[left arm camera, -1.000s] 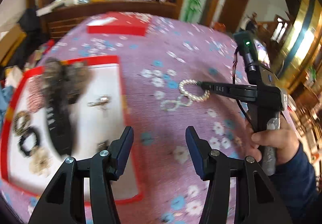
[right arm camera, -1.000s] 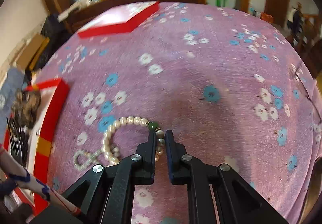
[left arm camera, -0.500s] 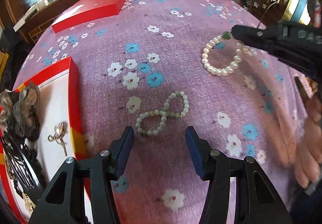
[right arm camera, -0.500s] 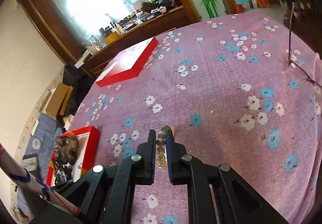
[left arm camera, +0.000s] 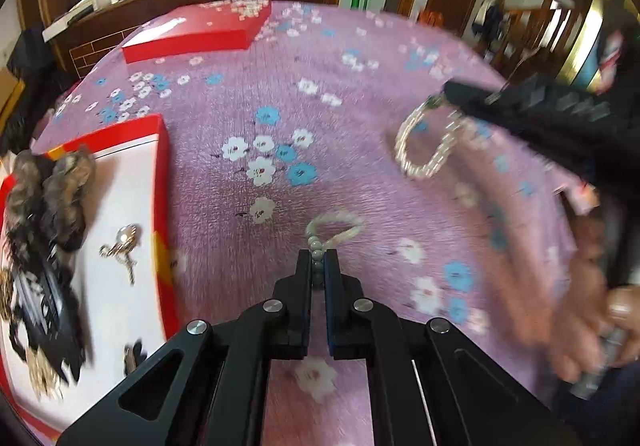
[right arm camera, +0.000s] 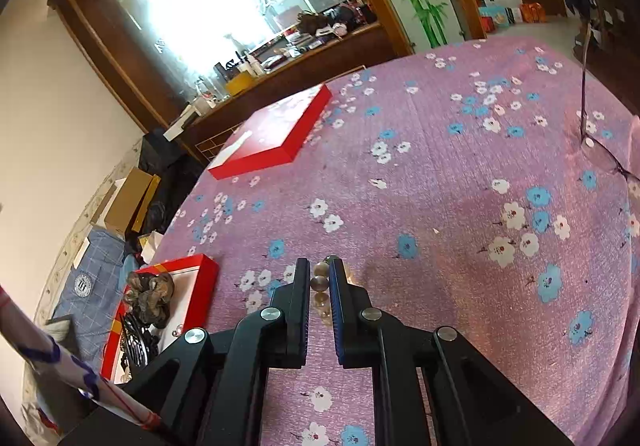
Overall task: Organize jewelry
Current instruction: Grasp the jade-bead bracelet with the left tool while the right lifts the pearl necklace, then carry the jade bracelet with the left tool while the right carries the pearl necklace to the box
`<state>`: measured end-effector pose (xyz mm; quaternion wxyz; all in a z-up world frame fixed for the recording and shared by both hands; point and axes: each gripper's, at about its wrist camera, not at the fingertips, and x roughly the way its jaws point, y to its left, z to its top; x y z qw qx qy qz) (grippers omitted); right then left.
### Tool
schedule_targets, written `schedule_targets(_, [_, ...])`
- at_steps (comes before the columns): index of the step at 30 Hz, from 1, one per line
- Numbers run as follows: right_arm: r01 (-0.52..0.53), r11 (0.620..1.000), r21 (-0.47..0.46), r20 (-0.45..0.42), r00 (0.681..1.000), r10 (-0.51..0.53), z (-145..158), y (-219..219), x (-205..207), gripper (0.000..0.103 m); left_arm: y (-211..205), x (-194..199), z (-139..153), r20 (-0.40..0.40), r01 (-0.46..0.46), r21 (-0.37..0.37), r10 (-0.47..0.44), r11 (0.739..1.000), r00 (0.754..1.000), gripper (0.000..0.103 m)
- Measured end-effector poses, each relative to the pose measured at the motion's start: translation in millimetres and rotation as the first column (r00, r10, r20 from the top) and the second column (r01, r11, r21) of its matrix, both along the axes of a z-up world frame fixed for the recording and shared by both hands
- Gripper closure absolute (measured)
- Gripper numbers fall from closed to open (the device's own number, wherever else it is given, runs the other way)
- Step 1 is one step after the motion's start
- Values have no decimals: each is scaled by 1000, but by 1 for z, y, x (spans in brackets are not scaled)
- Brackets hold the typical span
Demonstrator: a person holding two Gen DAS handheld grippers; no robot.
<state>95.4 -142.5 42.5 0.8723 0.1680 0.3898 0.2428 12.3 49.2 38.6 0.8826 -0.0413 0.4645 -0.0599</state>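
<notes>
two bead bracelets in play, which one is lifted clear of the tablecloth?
The white pearl bracelet, dangling as an open loop from the right gripper. The pale green bead bracelet lies on the cloth, pinched by the left gripper.

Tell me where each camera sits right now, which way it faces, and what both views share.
Left wrist: on the left gripper, looking down at the purple cloth; fingers shut on the pale green bracelet; right hand visible.
Right wrist: on the right gripper, aimed across the table; fingers shut on the pearl bracelet.
Shared: red tray, red lid.
</notes>
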Motion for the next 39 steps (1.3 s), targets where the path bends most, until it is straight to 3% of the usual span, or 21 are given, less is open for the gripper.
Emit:
schedule_targets(4, [-31, 999, 8, 26, 999, 31, 7, 5, -6, 93, 12, -28, 35, 75, -15, -59, 20, 998, 997, 98])
schedule_targets(7, [-61, 995, 76, 16, 998, 59, 11, 4, -10, 93, 24, -51, 57, 120, -26, -87, 37, 996, 992, 98])
schedule_targets(14, [-135, 983, 122, 24, 991, 133, 29, 22, -49, 92, 77, -99, 83, 178, -109, -116, 129, 987, 975, 98])
schedule_targets(19, [-231, 969, 90, 52, 973, 227, 45, 61, -84, 92, 122, -126, 83, 181, -198, -145, 222, 970, 958, 98])
schedule_targets(25, [-372, 926, 68, 40, 928, 370, 49, 122, -120, 92, 167, -147, 74, 170, -272, -167, 300, 948, 939, 98])
schedule_targets(34, [-515, 857, 9, -45, 856, 515, 18, 209, -159, 92, 192, -150, 43, 117, -304, -189, 329, 934, 937, 98])
schedule_targets(39, [-510, 859, -41, -94, 858, 505, -7, 229, -152, 92, 212, -152, 28, 93, -350, -191, 371, 917, 924, 98])
